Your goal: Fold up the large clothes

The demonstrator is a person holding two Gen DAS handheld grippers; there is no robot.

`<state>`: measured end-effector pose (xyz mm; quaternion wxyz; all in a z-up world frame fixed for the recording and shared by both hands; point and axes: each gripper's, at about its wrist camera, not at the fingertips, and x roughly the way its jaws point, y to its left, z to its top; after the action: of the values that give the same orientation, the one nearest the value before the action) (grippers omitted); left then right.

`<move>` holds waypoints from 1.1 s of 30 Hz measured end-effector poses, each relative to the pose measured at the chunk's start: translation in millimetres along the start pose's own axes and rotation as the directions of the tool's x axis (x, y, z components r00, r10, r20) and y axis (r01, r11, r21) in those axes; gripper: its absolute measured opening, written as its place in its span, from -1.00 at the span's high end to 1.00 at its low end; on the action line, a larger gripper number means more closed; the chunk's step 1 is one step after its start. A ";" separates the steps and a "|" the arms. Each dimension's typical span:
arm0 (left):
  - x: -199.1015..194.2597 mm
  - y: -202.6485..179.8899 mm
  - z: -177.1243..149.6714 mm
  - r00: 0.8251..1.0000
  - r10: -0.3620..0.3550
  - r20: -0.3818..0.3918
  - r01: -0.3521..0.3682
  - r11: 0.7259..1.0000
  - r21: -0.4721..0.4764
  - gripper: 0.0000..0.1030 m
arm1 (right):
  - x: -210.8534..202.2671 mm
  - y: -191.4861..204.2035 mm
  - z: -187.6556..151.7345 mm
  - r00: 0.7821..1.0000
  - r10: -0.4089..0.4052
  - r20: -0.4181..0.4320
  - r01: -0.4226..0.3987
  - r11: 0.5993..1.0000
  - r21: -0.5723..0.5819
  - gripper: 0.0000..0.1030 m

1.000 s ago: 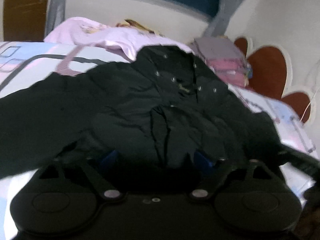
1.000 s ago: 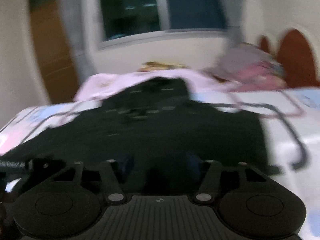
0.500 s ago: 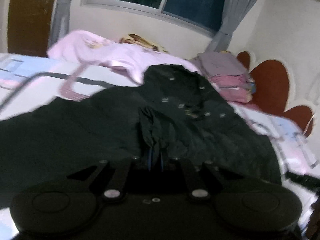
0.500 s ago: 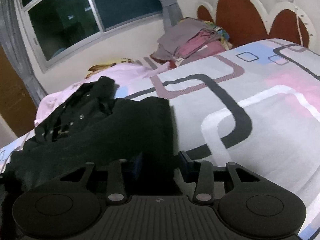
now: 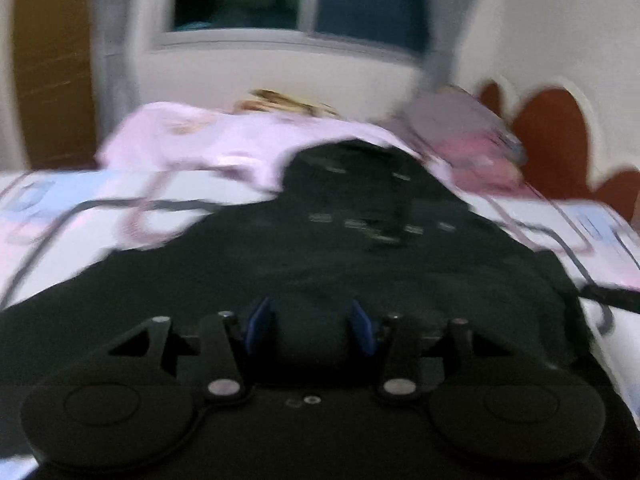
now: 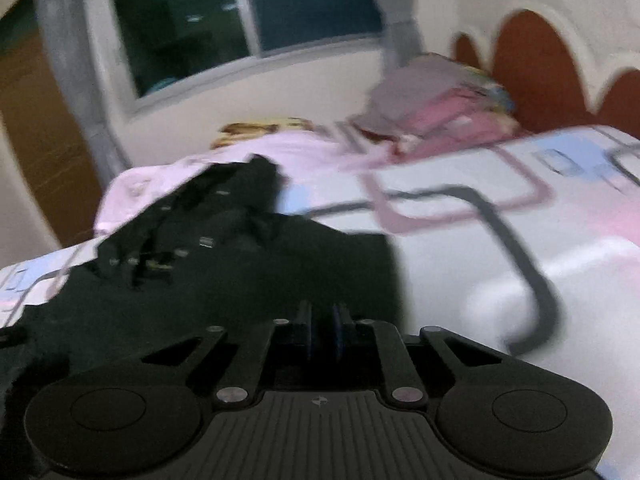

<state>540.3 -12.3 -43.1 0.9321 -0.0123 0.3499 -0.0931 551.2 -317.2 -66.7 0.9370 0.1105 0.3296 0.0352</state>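
A large black jacket (image 5: 360,256) with metal snaps lies spread on the patterned bed; it also shows in the right wrist view (image 6: 248,272). My left gripper (image 5: 310,326) is open over the jacket's near hem, its blue pads apart with black fabric between them. My right gripper (image 6: 323,334) has its jaws nearly together at the jacket's near right edge; it seems to pinch the black fabric there, but blur hides the contact.
The bed sheet (image 6: 500,248) has grey, pink and blue outlines. A pink garment (image 5: 208,144) lies at the far side. A stack of folded clothes (image 6: 436,96) sits by the red headboard (image 6: 532,68). A window and a curtain are behind.
My left gripper was shut on a bunch of jacket fabric and has now opened. My right gripper's jaws have closed from open to nearly together. Both views have shifted.
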 end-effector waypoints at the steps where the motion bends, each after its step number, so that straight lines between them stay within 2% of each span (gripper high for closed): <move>1: 13.6 -11.7 2.3 1.000 -0.012 -0.021 0.012 1.000 0.026 0.14 | 12.0 11.5 1.0 1.000 0.011 -0.016 -0.011 0.999 -0.038 0.75; 3: 43.1 -23.1 0.3 0.997 0.029 -0.071 -0.024 0.998 0.064 0.14 | 39.8 25.3 -0.6 0.998 0.018 -0.060 -0.024 0.995 -0.096 0.75; 6: 66.2 -4.6 -14.1 0.989 0.104 -0.104 -0.097 0.992 0.075 0.12 | 64.4 9.8 -7.4 0.993 -0.103 -0.065 0.094 0.987 -0.130 0.79; 8: 67.4 9.5 -20.0 0.988 0.104 -0.117 -0.096 0.992 0.078 0.12 | 68.7 -17.6 -6.6 0.985 -0.162 -0.053 0.157 0.983 -0.095 1.00; 11: 64.5 13.1 -18.9 0.987 0.102 -0.127 -0.091 0.992 0.091 0.10 | 72.7 -49.2 -3.8 0.981 -0.177 -0.079 0.172 0.983 -0.065 1.00; 13: 63.0 10.1 -17.2 0.986 0.110 -0.127 -0.099 0.991 0.089 0.11 | 68.7 -55.8 1.3 0.983 -0.146 -0.111 0.140 0.988 -0.060 1.00; 15: 46.6 8.5 -14.8 0.988 0.121 -0.096 -0.116 0.991 0.062 0.11 | 44.2 -54.8 5.0 0.989 -0.126 -0.082 0.120 0.990 -0.068 1.00; 17: 21.9 12.6 -20.2 0.990 0.133 -0.044 -0.132 0.991 0.033 -0.21 | 15.7 -55.5 -1.5 0.995 -0.083 -0.063 0.081 0.996 -0.040 1.00; 18: 5.4 21.2 -27.4 0.987 0.160 -0.014 -0.160 0.987 -0.005 -0.69 | 6.8 -55.4 -7.6 0.994 -0.067 -0.084 0.064 0.997 -0.041 0.97; 19: -7.7 32.0 -34.7 0.981 0.194 0.008 -0.194 0.980 -0.045 -0.92 | -4.7 -55.0 -14.8 0.994 -0.069 -0.082 0.065 0.997 -0.042 0.66; 20: -22.4 45.9 -44.3 0.974 0.225 0.023 -0.223 0.972 -0.079 -0.98 | -12.7 -51.6 -18.1 0.995 -0.075 -0.061 0.073 0.996 -0.045 -0.16; 21: -38.5 65.0 -55.7 0.966 0.259 0.024 -0.255 0.961 -0.111 -0.90 | -26.0 -51.6 -23.8 0.996 -0.078 -0.032 0.076 0.996 -0.049 -0.51; 22: -52.6 84.1 -66.5 0.953 0.301 0.016 -0.296 0.943 -0.150 -0.88 | -37.5 -53.0 -30.4 0.997 -0.070 -0.014 0.069 0.996 -0.052 -0.63; 23: -67.3 105.6 -78.4 0.940 0.340 0.005 -0.333 0.921 -0.203 -0.77 | -44.7 -54.0 -34.8 0.997 -0.078 -0.014 0.077 0.996 -0.046 -0.62; 24: -83.6 132.1 -92.0 0.927 0.375 -0.018 -0.365 0.890 -0.274 -0.56 | -51.5 -56.1 -39.5 0.995 -0.099 -0.013 0.098 0.995 -0.033 -0.56; 25: -97.5 154.5 -103.7 0.915 0.402 -0.041 -0.392 0.857 -0.334 -0.49 | -55.9 -58.5 -43.0 0.993 -0.121 -0.015 0.121 0.992 -0.020 -0.28; 26: -113.6 178.0 -117.6 0.897 0.437 -0.064 -0.426 0.816 -0.390 -0.43 | -59.4 -62.1 -45.3 0.988 -0.153 -0.019 0.153 0.988 0.006 -0.11; 29: -152.2 229.5 -147.0 0.861 0.496 -0.113 -0.481 0.722 -0.497 -0.40 | -70.6 -75.6 -48.9 0.974 -0.224 -0.030 0.226 0.966 0.121 -0.06; 32: -185.0 275.3 -179.2 0.859 0.495 -0.130 -0.452 0.614 -0.648 -0.38 | -79.6 -86.2 -50.9 0.968 -0.244 -0.066 0.252 0.940 0.229 -0.06; 33: -193.5 290.1 -190.0 0.865 0.486 -0.125 -0.425 0.576 -0.698 -0.37 | -83.3 -86.9 -51.8 0.966 -0.246 -0.072 0.257 0.934 0.247 -0.06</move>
<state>321.0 316.0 -86.3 0.8598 -0.2809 0.3119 0.2909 453.2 -403.9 -75.1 0.9050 0.1858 0.3615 -0.1253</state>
